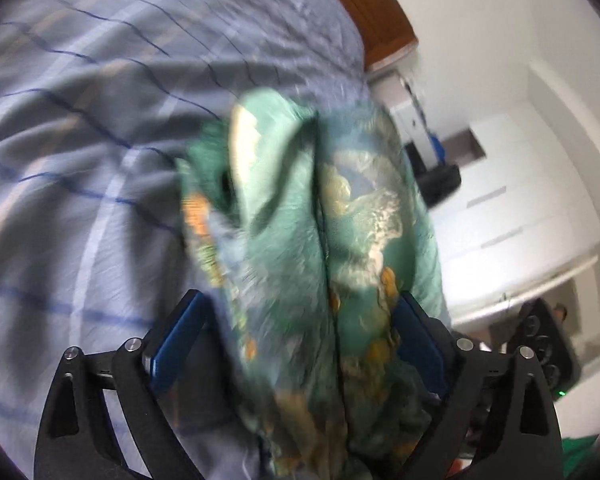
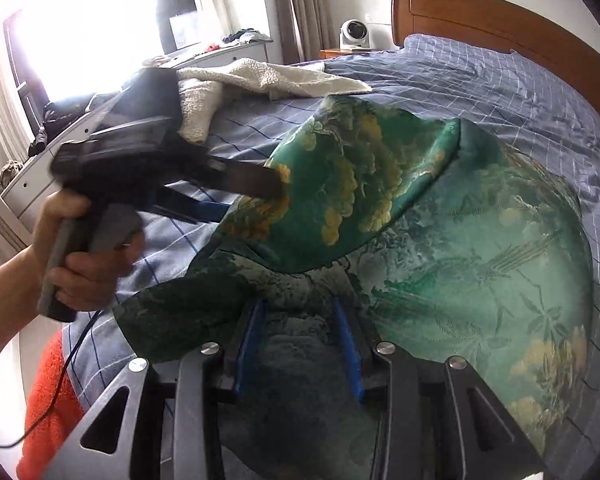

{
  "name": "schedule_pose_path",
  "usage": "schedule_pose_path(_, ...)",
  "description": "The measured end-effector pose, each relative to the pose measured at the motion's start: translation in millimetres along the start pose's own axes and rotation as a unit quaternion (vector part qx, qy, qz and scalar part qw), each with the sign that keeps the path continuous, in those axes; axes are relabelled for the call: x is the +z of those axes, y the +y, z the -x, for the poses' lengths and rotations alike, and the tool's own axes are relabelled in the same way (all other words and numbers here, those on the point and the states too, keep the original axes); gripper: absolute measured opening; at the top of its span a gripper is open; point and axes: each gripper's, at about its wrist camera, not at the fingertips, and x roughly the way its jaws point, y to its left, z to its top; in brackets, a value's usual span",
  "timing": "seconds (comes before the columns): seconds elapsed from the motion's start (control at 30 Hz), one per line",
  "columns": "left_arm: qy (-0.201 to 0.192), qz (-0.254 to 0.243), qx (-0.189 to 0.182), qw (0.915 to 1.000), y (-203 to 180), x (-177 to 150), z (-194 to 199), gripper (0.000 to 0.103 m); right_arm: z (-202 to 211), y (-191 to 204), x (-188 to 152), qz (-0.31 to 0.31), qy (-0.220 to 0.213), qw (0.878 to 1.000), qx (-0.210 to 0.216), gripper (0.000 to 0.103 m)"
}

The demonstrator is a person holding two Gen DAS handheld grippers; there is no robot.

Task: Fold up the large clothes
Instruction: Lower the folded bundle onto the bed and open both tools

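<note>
A large green cloth (image 2: 460, 248) with a gold and white landscape print lies spread on the blue checked bed sheet (image 2: 480, 92), one part folded over toward the left. My right gripper (image 2: 298, 308) is shut on a dark bunched fold of it at the near edge, and the cloth hides the fingertips. My left gripper (image 2: 252, 200), held in a person's hand (image 2: 80, 264), reaches in from the left with one finger above the folded edge and one below. In the blurred left wrist view the left gripper (image 1: 300, 312) stands wide open, with the bunched cloth (image 1: 300, 220) lying loose between its blue pads (image 1: 172, 344).
A white fleecy blanket (image 2: 260, 76) lies at the far left of the bed, under a wooden headboard (image 2: 500, 28). A small fan (image 2: 354, 34) stands on a bedside table. An orange towel (image 2: 48, 400) and a cable hang at the near left. White drawers (image 1: 520, 208) stand beside the bed.
</note>
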Motion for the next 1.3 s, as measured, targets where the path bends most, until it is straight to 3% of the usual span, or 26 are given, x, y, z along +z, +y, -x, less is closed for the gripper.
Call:
schedule_pose_path(0.07,0.014,-0.02,0.018,0.9996,-9,7,-15,0.103,0,-1,-2,0.003,0.0,1.0,-0.003,0.037)
schedule_pose_path(0.17,0.062,-0.038,0.072,0.9948,-23,23,-58,0.103,-5,1,-3,-0.003,-0.004,1.0,-0.01,0.037)
schedule_pose_path(0.27,0.084,-0.029,0.069,0.9936,-21,32,-69,0.103,-7,-6,-5,-0.026,-0.004,1.0,-0.018,0.037)
schedule_pose_path(0.37,0.085,-0.043,0.065,0.9933,-22,31,-63,0.097,18,-20,0,-0.062,-0.011,0.998,0.017,0.039)
schedule_pose_path(0.43,0.082,-0.049,0.062,0.9935,-22,28,-59,0.094,53,-44,-5,-0.103,-0.046,0.993,0.045,0.061)
schedule_pose_path(0.47,0.078,-0.048,0.059,0.9941,-21,27,-57,0.092,66,-57,-11,-0.122,-0.066,0.989,0.043,0.078)
schedule_pose_path(0.57,0.069,-0.049,0.054,0.9949,-20,22,-54,0.092,102,-122,-42,-0.215,-0.109,0.971,0.002,0.083)
schedule_pose_path(0.63,0.064,-0.048,0.053,0.9954,-19,21,-52,0.092,95,-173,-70,-0.292,-0.069,0.954,-0.001,0.084)
schedule_pose_path(0.67,0.062,-0.048,0.053,0.9955,-19,19,-50,0.092,90,-186,-78,-0.316,-0.059,0.947,0.015,0.084)
schedule_pose_path(0.77,0.059,-0.045,0.052,0.9959,-17,14,-46,0.093,63,-212,-101,-0.379,-0.043,0.917,0.117,0.084)
schedule_pose_path(0.83,0.058,-0.043,0.052,0.996,-13,9,-43,0.093,40,-212,-103,-0.382,-0.03,0.909,0.165,0.084)
schedule_pose_path(0.87,0.058,-0.041,0.052,0.9961,-10,4,-41,0.093,33,-209,-105,-0.386,-0.032,0.905,0.176,0.09)
schedule_pose_path(0.93,0.053,-0.033,0.053,0.9966,-9,5,-43,0.093,16,-215,-104,-0.4,-0.034,0.896,0.19,0.091)
schedule_pose_path(1.0,0.043,-0.026,0.058,0.9971,-8,8,-48,0.088,5,-214,-94,-0.39,-0.025,0.904,0.173,0.083)
schedule_pose_path(1.13,0.014,-0.022,0.058,0.998,-19,3,-28,0.064,27,-184,-67,-0.307,-0.036,0.945,0.109,0.066)
schedule_pose_path(1.3,-0.035,-0.056,0.036,0.9972,-64,-4,8,0.056,74,-159,-51,-0.239,-0.107,0.959,0.11,0.062)
